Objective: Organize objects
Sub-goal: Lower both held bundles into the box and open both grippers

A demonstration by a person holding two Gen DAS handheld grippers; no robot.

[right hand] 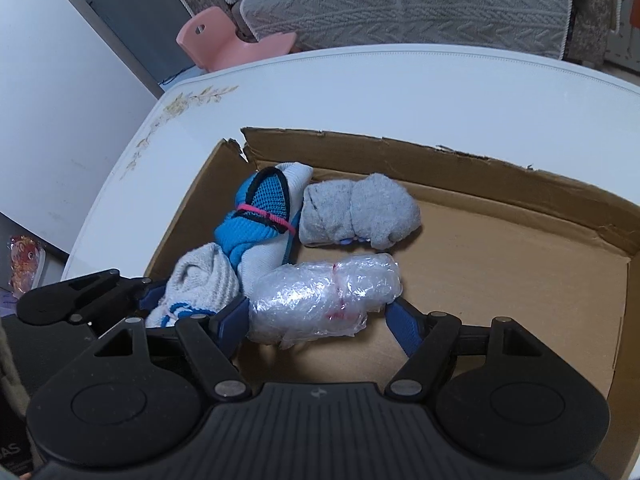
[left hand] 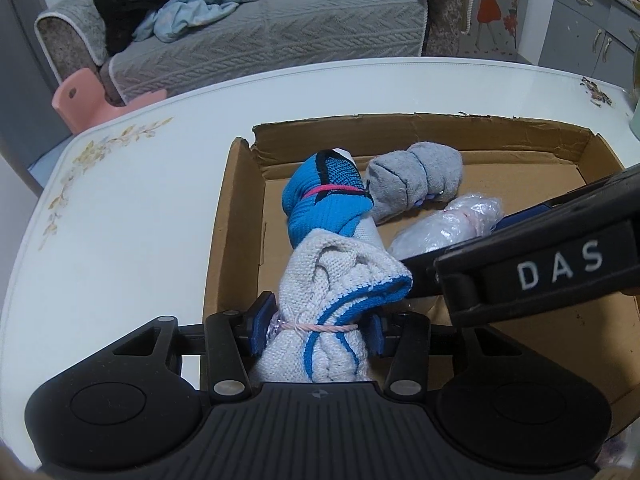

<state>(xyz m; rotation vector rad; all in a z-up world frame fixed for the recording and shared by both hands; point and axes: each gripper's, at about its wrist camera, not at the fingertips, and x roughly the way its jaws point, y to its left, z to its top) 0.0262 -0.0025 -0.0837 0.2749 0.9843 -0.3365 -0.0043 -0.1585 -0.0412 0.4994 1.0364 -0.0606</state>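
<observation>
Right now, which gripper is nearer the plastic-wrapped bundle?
Right. The right gripper is open with its fingers either side of the plastic-wrapped bundle. The left gripper is beside it, shut on the white-and-blue sock roll.

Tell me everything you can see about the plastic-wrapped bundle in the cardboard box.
The plastic-wrapped bundle is a roll in crinkly, shiny clear film, whitish with pink-red marks at its middle. It lies on its side on the floor of the cardboard box, near the front. The right hand-held gripper is open, one finger at each end of the roll; firm contact is unclear. At its left end it meets the blue-and-white sock bundle; the grey sock roll lies just behind it.
</observation>
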